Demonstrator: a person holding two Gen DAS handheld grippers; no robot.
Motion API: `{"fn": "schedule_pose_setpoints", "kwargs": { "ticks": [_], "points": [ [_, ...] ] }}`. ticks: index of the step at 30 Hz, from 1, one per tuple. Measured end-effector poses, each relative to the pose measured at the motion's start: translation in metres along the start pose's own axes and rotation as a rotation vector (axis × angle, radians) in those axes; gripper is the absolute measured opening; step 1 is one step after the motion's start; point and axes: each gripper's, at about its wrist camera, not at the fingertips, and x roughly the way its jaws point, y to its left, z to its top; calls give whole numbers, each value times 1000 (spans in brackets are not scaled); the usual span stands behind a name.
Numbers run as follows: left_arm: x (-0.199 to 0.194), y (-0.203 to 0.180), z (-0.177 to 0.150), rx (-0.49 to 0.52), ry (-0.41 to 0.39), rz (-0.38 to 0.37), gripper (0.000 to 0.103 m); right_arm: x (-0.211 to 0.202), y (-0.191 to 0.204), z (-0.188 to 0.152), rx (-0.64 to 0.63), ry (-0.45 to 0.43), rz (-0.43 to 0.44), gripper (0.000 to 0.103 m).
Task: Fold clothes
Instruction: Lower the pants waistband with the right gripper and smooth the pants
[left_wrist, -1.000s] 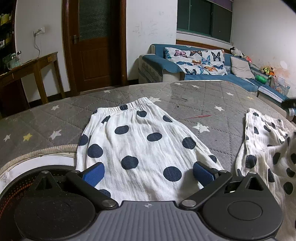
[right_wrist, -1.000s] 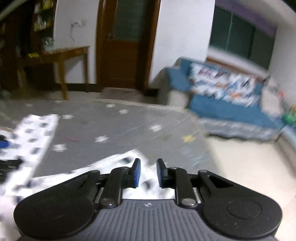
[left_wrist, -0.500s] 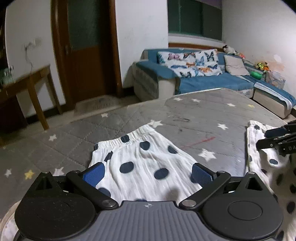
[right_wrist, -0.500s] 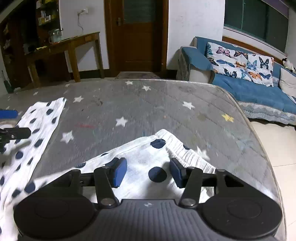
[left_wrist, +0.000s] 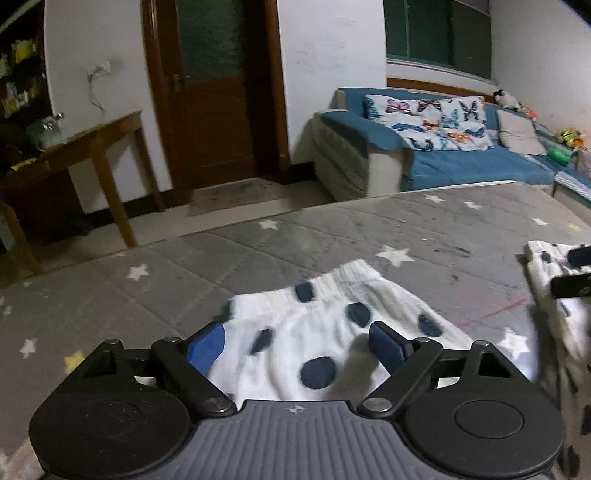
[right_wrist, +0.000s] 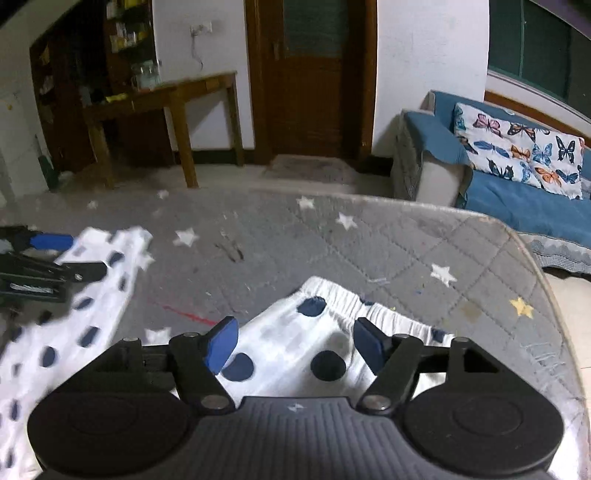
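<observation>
White clothes with dark blue dots lie on a grey star-patterned mattress (left_wrist: 314, 236). In the left wrist view one dotted piece (left_wrist: 317, 332) with an elastic hem lies just ahead of my left gripper (left_wrist: 297, 345), which is open and empty above it. A second dotted piece (right_wrist: 332, 332) with an elastic hem lies under my right gripper (right_wrist: 295, 345), also open and empty. The left piece shows at the left of the right wrist view (right_wrist: 96, 280), with the left gripper (right_wrist: 51, 258) beside it. The right gripper's fingers (left_wrist: 576, 273) show at the right edge of the left wrist view.
A blue sofa (left_wrist: 461, 147) with butterfly cushions stands beyond the mattress at right. A brown door (left_wrist: 214, 92) and a wooden table (left_wrist: 74, 147) stand at the far wall. The mattress edge (right_wrist: 546, 280) drops to the floor close on the right.
Both grippers have moved forward over the clothes toward the elastic hems. The right gripper, nearly shut a second ago, has opened wide. The left stayed open.
</observation>
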Motion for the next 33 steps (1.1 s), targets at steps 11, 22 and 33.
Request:
{"fn": "schedule_pose_setpoints", "kwargs": {
  "ticks": [11,22,33],
  "points": [
    [-70,-17,-39,48,-10,-160,70,-64,11,-61,-5,26,105,70],
    [-92,-5,-75,111,4,-38,48,-91,-3,-97,9,31,-57,69],
    [-124,-2,-85,61,14,-58,46,-118,21,-107,17,-15,-29,67]
  ]
}}
